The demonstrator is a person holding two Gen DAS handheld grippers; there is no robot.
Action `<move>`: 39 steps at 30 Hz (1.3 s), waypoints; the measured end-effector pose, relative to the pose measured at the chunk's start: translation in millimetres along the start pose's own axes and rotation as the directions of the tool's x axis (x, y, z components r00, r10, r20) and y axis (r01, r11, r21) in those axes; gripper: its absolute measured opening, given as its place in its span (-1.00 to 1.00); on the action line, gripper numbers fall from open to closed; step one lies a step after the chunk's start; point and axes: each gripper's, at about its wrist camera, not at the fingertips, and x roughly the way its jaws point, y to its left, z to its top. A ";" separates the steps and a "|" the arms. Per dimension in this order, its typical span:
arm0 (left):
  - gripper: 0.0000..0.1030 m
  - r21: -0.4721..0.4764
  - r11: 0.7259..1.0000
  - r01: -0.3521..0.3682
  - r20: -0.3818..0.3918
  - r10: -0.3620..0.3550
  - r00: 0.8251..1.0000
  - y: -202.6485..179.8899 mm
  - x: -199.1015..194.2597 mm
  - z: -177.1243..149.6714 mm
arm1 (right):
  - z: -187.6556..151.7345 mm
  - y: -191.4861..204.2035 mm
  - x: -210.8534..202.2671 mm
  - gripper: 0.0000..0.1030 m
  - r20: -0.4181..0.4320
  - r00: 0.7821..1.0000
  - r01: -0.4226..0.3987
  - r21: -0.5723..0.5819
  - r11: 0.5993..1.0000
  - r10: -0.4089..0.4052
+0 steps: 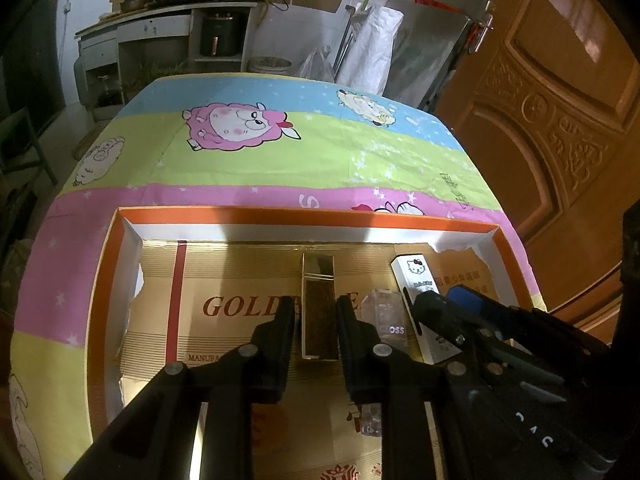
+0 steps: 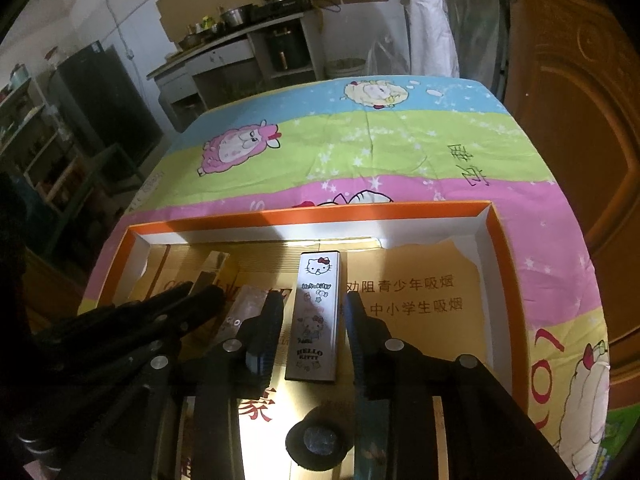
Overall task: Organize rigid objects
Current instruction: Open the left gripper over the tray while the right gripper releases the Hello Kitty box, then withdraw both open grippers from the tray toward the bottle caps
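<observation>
Overhead, sheep-print tablecloth (image 1: 280, 168), kitchen counter (image 1: 168, 20) behind

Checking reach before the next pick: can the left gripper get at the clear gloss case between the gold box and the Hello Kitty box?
Probably yes, but tight. The left gripper straddles the gold box; the clear gloss case lies just right, uncovered, with the right gripper crowding it.
</observation>
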 end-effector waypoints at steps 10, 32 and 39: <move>-0.59 0.004 1.000 0.005 0.017 -0.005 1.000 -2.5 -11.7 -1.0 | -5.3 -2.5 -16.9 -0.34 0.016 1.000 0.017 0.003 1.000 -0.017; -0.59 0.032 0.999 -0.036 0.079 0.033 0.996 -14.7 -76.1 -22.8 | -35.2 1.0 -77.6 -0.34 0.059 0.998 0.029 0.008 1.000 -0.030; -0.59 0.040 0.999 -0.034 0.094 0.030 0.995 -21.5 -97.7 -33.2 | -46.3 5.7 -103.6 -0.34 0.082 0.996 0.034 0.005 0.999 -0.034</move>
